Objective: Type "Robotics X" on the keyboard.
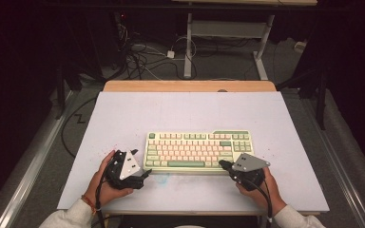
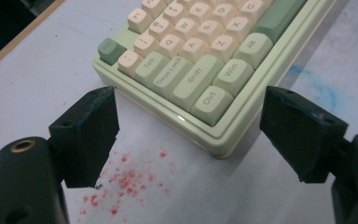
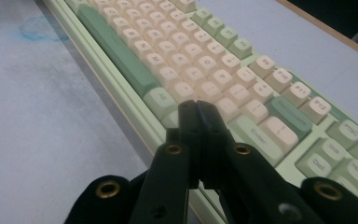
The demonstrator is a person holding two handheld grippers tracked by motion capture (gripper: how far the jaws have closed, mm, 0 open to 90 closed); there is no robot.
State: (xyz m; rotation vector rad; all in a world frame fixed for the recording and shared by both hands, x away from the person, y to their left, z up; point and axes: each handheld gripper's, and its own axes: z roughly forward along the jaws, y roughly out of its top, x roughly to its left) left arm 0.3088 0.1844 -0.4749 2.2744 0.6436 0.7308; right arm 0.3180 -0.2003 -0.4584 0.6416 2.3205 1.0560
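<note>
High view: both grippers flank the keyboard [image 1: 198, 151] on the white table [image 1: 123, 118].
Left gripper [image 1: 145, 176] spread wide at its near-left corner; right gripper [image 1: 222, 165] pinched together, empty, tips over the bottom-row keys.

Glossy plastic keyboard [image 1: 198, 151], seemingly matt keycaps

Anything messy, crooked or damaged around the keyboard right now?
Red specks dot the mat beside the keyboard at its left front corner, and a faint blue smear stains the mat along its front edge. The keyboard itself sits square and looks undamaged.
</note>
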